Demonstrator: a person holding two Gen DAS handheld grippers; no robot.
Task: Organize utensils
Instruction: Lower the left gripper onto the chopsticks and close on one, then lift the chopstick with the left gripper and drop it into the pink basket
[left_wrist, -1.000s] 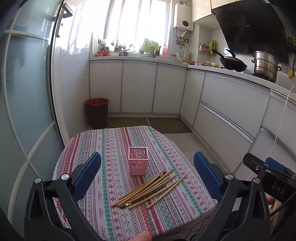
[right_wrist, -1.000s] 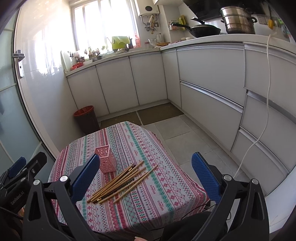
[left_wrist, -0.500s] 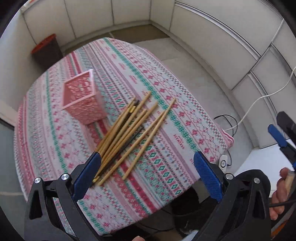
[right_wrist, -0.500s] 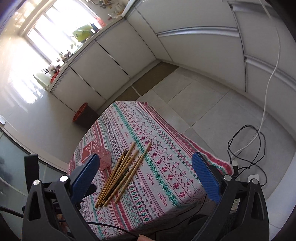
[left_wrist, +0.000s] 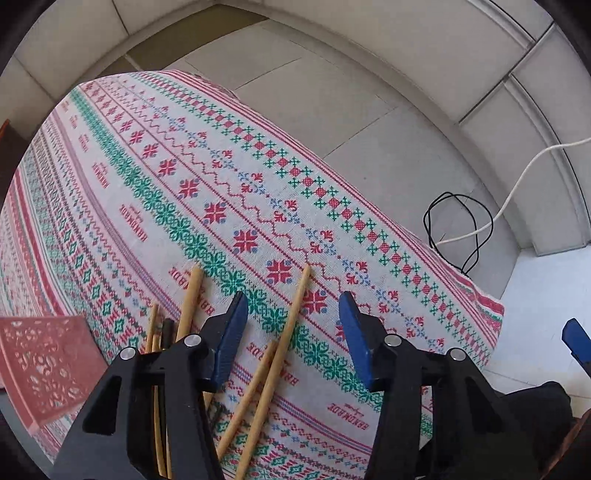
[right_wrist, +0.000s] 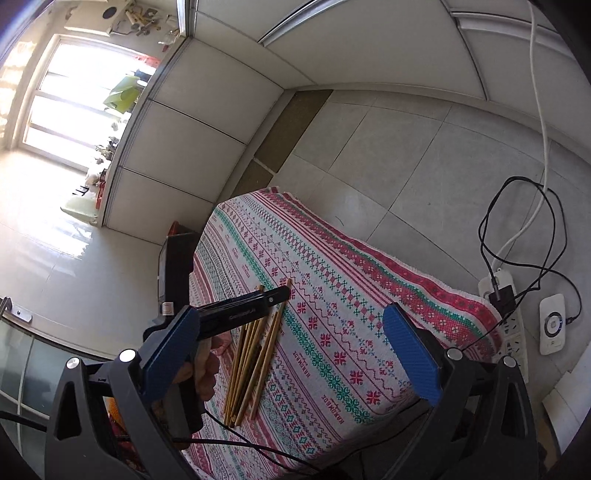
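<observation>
— Directly below the left wrist camera, what is seen?

— The left claw (left_wrist: 291, 325) is pointed down at the table (left_wrist: 155, 173), which is covered by a cloth patterned in red and green. Its blue pads are set partly apart, having just been closing, and two of the wooden chopsticks (left_wrist: 291, 314) are seen passing between them; the pads are not pressed on either stick. More sticks are laid at the lower left of the frame, partly hidden behind the black claw body.

— And the holder?

— A pink perforated holder (left_wrist: 44, 365) is found at the left edge, low in the frame, just beside the bundle. A blue tip of the right claw (left_wrist: 576, 343) is caught at the right edge.

— What is shown from the right wrist camera?

— The right claw (right_wrist: 288, 347) is held wide, with nothing between its pads. The same table (right_wrist: 369, 295) is seen at centre frame, and the chopsticks (right_wrist: 255, 354) are spread in a loose bundle left of centre. The left claw (right_wrist: 273, 295) is lowered onto the far end of that bundle, gripped by a hand (right_wrist: 203, 373) at the lower left. A power strip (right_wrist: 502, 299) and tangled cables are seen on the tiled floor at the right.
</observation>
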